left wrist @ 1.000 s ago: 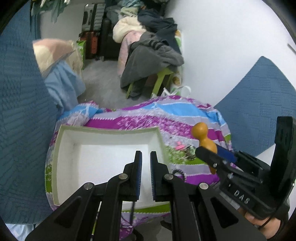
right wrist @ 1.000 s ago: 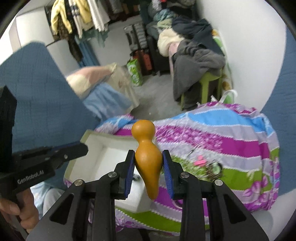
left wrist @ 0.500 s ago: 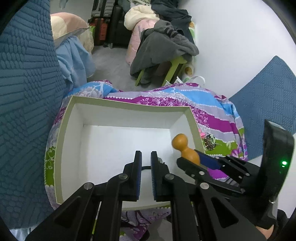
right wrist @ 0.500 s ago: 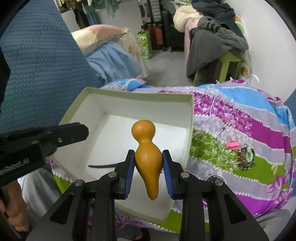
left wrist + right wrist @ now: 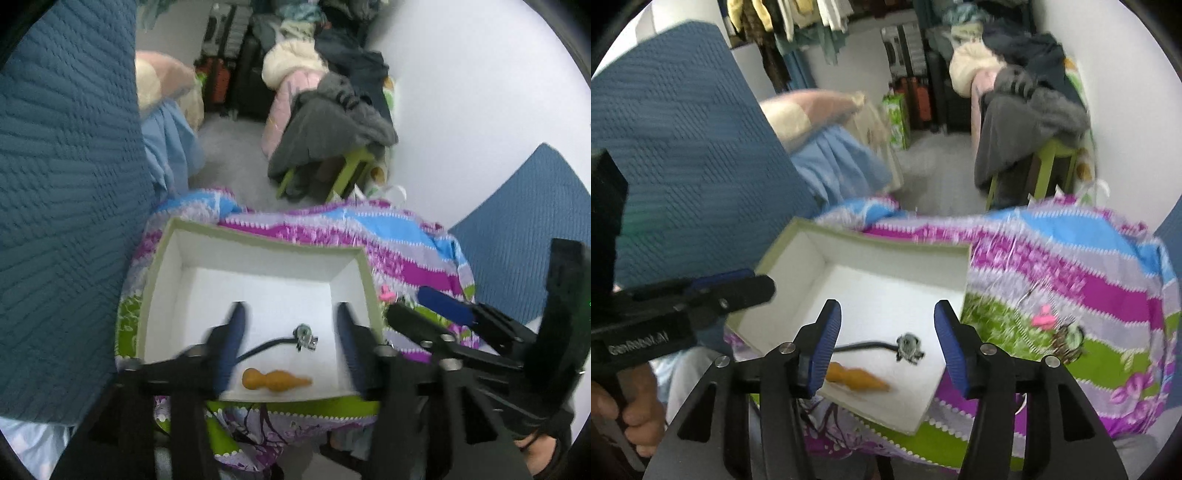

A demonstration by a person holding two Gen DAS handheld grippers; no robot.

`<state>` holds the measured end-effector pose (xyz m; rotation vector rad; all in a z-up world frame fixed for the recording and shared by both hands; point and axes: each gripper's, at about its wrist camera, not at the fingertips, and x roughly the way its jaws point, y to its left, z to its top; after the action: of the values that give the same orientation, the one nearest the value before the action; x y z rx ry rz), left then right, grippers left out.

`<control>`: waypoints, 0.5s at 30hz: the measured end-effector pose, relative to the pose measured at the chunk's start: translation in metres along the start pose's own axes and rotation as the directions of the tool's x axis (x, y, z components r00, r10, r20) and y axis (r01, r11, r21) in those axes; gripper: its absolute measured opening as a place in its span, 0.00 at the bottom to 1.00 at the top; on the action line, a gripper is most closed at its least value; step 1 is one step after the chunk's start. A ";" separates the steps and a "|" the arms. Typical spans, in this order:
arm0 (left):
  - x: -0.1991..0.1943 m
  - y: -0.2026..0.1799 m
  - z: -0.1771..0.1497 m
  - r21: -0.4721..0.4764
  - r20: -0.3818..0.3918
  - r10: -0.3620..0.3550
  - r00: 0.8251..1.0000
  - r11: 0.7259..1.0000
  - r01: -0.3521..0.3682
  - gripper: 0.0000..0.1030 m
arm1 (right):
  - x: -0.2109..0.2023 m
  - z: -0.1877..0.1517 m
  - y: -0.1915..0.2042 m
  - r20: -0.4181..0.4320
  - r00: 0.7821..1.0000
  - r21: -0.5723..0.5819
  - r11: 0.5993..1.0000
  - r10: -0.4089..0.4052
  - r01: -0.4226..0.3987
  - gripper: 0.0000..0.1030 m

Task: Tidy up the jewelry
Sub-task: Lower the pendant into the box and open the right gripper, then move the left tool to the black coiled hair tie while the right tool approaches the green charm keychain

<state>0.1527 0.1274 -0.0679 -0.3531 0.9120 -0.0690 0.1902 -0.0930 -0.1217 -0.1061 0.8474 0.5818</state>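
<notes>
A white open box point(image 5: 258, 240) point(image 5: 871, 243) with a green rim sits on a colourful cloth. An orange gourd-shaped pendant point(image 5: 275, 380) point(image 5: 855, 377) lies on the box floor near its front wall, beside a black cord with a metal charm point(image 5: 304, 338) point(image 5: 908, 346). My left gripper point(image 5: 290, 343) is open above the box, with the pendant and the cord between its fingers in the view. My right gripper point(image 5: 886, 343) is open and empty over the box front. Loose jewelry with a pink piece point(image 5: 1043, 318) point(image 5: 386, 294) lies on the cloth right of the box.
The cloth point(image 5: 1071, 266) covers a small table between blue quilted surfaces point(image 5: 66, 184). Behind stand a green stool with piled clothes point(image 5: 332, 140), suitcases and a pillow point(image 5: 812, 114). A white wall is at the right.
My right gripper has opened and dropped the orange pendant into the box. My left gripper has opened too, letting go of the cord with the charm.
</notes>
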 end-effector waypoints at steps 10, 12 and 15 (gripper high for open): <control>-0.051 -0.041 -0.001 0.037 0.099 0.002 0.995 0.999 -0.006 0.55 | -0.082 0.012 -0.011 0.154 0.988 -0.015 1.000 -0.024 0.027 0.51; -0.058 -0.051 -0.003 0.048 0.113 0.001 0.994 0.999 -0.006 0.55 | -0.096 0.011 -0.015 0.181 0.983 -0.016 0.999 -0.032 0.036 0.51; -0.066 -0.066 -0.007 0.071 0.132 0.004 0.991 0.997 -0.013 0.55 | -0.111 0.007 -0.022 0.212 0.976 -0.012 0.999 -0.043 0.047 0.51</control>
<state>0.1126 0.0768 0.0003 -0.2833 0.7783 -0.0695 0.1488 -0.1582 -0.0385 -0.0770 0.6320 0.5469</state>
